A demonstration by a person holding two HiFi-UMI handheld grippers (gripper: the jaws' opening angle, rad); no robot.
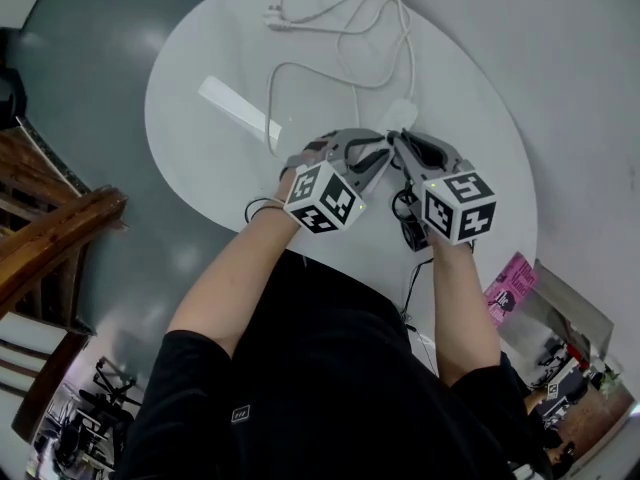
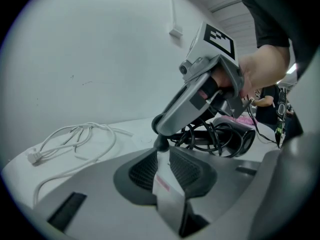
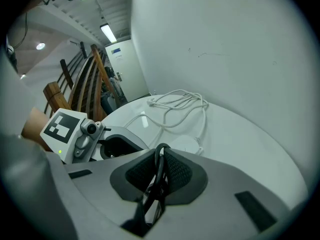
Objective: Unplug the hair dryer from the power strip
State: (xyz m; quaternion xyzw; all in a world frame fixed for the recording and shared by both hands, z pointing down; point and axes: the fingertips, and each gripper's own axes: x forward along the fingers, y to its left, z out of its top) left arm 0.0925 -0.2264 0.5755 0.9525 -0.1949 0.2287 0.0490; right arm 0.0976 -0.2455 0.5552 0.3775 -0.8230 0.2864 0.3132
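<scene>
1. Closest in, the person's black top (image 1: 320, 368) and bare forearms lead up to both tools. Their tips meet at the near end of the power strip (image 1: 401, 116) on the round white table (image 1: 200, 158).
2. Left gripper (image 2: 161, 165): its pads are pressed together on a flat white body with a pink label, which I take to be the power strip's near edge.
3. Right gripper (image 3: 159, 165): its jaws are closed on a loop of black cord (image 3: 160, 156), just on the person's side of the power strip. Its tip comes down right against the left jaw ends.
4. Hair dryer (image 2: 236, 139): it lies on the table with its cord coiled against it, close to the power strip and nearer the person. A white cable (image 1: 350, 13) sprawls loose on the power strip's far side.
5. Both tools hide the socket, so I cannot tell whether the plug is seated. My judgement is that the pull itself has yet to be made.
6. Doing it well:
   - The left tool should pin the power strip flat as an anchor.
   - The right tool should draw straight away from the socket face, in line with the prongs and never sideways.
   - The bite seems to be on cord rather than plug, so it may slide through the pads or strain the plug's neck. A grip lower, on the plug body, would be safer.
   - A short, steady pull should stop the power strip lifting and the dryer being dragged.
</scene>
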